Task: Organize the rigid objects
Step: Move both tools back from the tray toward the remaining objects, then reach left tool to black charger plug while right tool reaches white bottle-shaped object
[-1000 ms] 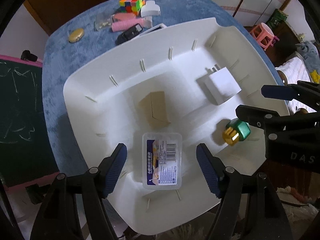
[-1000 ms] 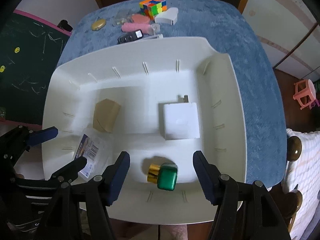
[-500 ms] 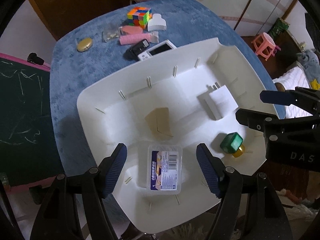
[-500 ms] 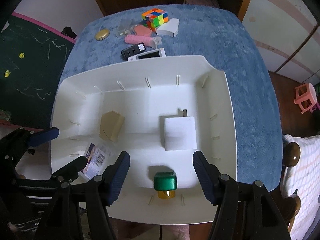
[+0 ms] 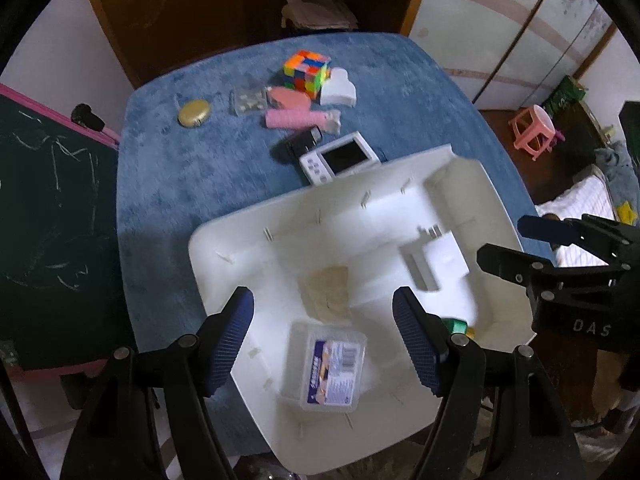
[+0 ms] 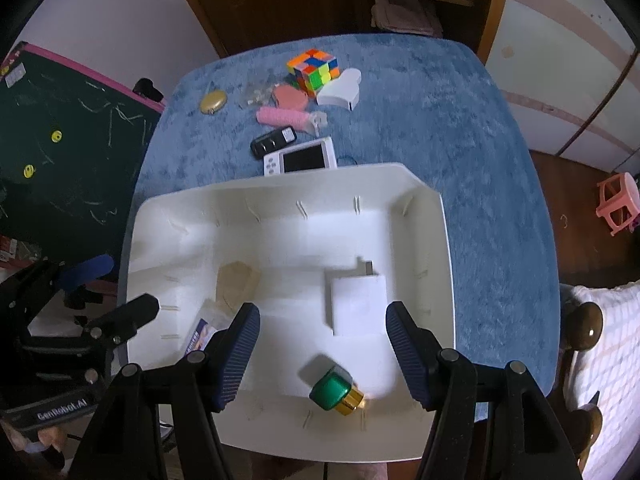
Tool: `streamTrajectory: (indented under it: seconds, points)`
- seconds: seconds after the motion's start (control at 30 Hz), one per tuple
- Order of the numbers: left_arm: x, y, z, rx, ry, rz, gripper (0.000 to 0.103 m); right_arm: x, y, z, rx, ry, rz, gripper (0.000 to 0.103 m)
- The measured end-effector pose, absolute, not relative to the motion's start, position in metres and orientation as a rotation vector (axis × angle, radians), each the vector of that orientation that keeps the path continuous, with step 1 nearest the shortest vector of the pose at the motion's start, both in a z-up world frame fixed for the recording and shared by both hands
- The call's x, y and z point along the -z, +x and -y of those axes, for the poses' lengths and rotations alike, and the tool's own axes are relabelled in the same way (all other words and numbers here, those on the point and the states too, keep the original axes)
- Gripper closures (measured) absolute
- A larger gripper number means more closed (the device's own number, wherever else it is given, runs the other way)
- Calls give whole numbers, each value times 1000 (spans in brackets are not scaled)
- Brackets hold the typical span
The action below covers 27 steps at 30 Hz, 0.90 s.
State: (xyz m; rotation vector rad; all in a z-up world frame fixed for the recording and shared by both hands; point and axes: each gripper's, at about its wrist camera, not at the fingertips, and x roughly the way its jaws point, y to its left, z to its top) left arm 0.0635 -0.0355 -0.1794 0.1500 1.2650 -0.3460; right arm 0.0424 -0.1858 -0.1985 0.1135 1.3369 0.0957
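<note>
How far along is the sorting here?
Four items lie in the white bin: tan block, white box, green-capped bottle, clear labelled case. Both the left gripper and right gripper are open and empty. The cube, calculator and other small items remain on the table.

A tray (image 6: 448, 264) sits at the near edge of the surface (image 6: 488, 152). In the tray, a clear box (image 5: 325, 366) lies near-left, with a small carton (image 6: 237, 286) just behind it; a flat box (image 6: 356, 306) lies toward the right, and a capped bottle (image 6: 335, 390) on its side near the front wall. Behind the tray, touching its far rim, lies a screen device (image 6: 300, 157), with a key fob (image 6: 274, 141) just behind-left of it. Farther back a roller (image 6: 282, 117) lies crosswise; behind it, left to right, stand a round compact (image 6: 213, 101), a small bag (image 6: 256, 95), a flat pad (image 6: 290, 96), a puzzle cube (image 6: 314, 66) and a heart-shaped box (image 6: 340, 89)
</note>
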Motion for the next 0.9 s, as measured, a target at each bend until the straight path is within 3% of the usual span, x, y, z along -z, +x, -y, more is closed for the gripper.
streamTrajectory:
  seconds: [0.53,0.9]
  points:
    - [160,135,40,308,139,-1234,28,170,110,202,-134,124,-1271,37]
    - [177,200,41,270,-6,-1299,28,175,208,221,-122,215,-1280,37]
